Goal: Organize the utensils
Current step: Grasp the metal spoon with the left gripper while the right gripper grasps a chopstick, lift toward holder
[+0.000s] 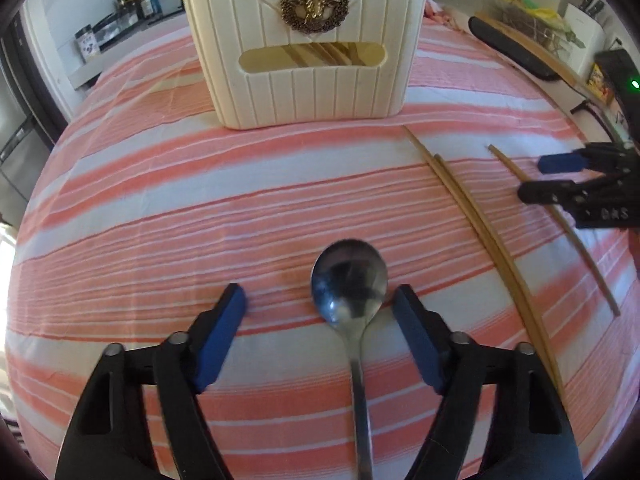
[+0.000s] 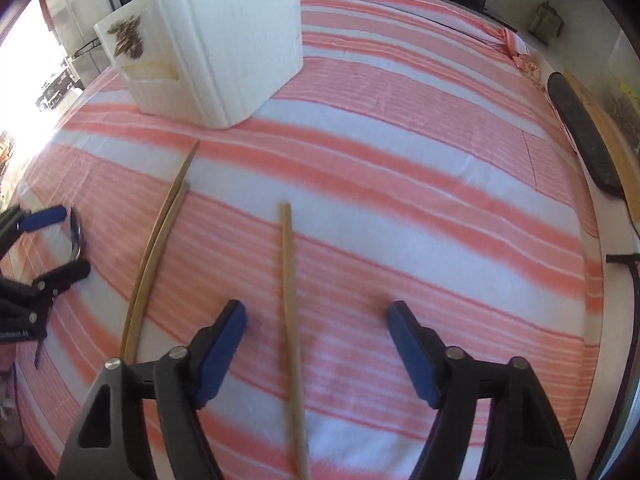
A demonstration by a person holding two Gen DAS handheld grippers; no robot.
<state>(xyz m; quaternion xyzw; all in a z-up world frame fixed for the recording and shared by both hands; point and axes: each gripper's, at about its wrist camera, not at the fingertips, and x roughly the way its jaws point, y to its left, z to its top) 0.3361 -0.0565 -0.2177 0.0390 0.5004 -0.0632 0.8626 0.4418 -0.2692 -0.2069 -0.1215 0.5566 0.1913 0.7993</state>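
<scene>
— Straddling the spoon (image 1: 349, 280) on the near cloth, the left gripper (image 1: 320, 300) gapes wide — the rounded bowl may skid out sideways.
— Right gripper (image 2: 316, 316), jaws spread, flanks a lone chopstick (image 2: 291, 312); thin, it could roll. Far-left holder (image 2: 208, 40) waits.

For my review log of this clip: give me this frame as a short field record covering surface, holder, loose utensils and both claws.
surface: striped cloth
holder: cream utensil holder with deer emblem, upright, chopsticks visible through its slot
spoon: metal spoon flat on the cloth, between the fingers of the left claw
left claw: open, not closed on the spoon
chopsticks: pair of chopsticks lying together; single chopstick apart
right claw: right claw open, straddling the single chopstick
</scene>
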